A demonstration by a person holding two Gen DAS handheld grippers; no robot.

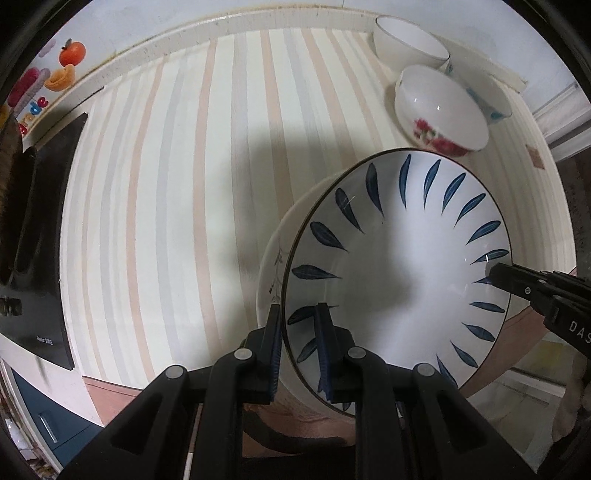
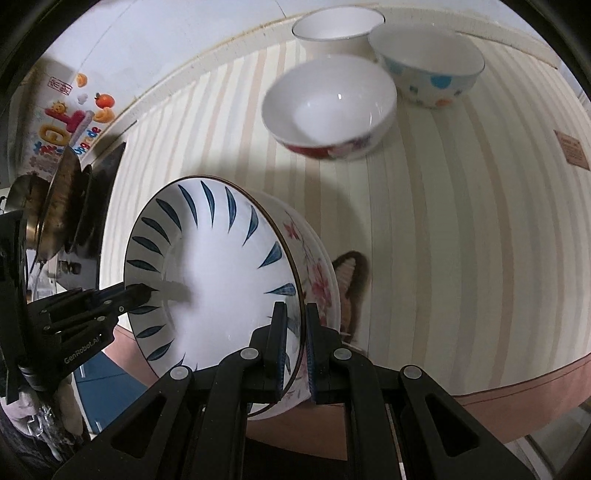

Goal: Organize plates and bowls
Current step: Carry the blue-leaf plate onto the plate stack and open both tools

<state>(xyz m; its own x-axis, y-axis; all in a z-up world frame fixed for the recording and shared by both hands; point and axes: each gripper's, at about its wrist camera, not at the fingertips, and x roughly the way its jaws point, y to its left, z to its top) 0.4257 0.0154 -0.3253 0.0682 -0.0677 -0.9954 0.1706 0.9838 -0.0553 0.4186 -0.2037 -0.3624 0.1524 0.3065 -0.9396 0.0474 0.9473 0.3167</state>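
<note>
A white plate with blue leaf marks (image 1: 399, 258) lies stacked on a flowered plate (image 1: 271, 258) over the table's near edge. My left gripper (image 1: 299, 347) is shut on the blue-leaf plate's rim. My right gripper (image 2: 295, 343) is shut on the opposite rim, its fingers clamping the blue-leaf plate (image 2: 218, 280) and the flowered plate (image 2: 317, 280) together; it shows in the left wrist view (image 1: 495, 275). Three bowls stand at the back: a red-flower bowl (image 2: 328, 107), a dotted bowl (image 2: 428, 70) and a plain white bowl (image 2: 332, 29).
A striped cloth (image 1: 177, 184) covers the table. A black stove (image 1: 37, 240) with a pan (image 2: 59, 199) stands at the left. A fruit sticker (image 1: 70, 53) is on the wall. A brown label (image 2: 572, 147) lies on the cloth at the right.
</note>
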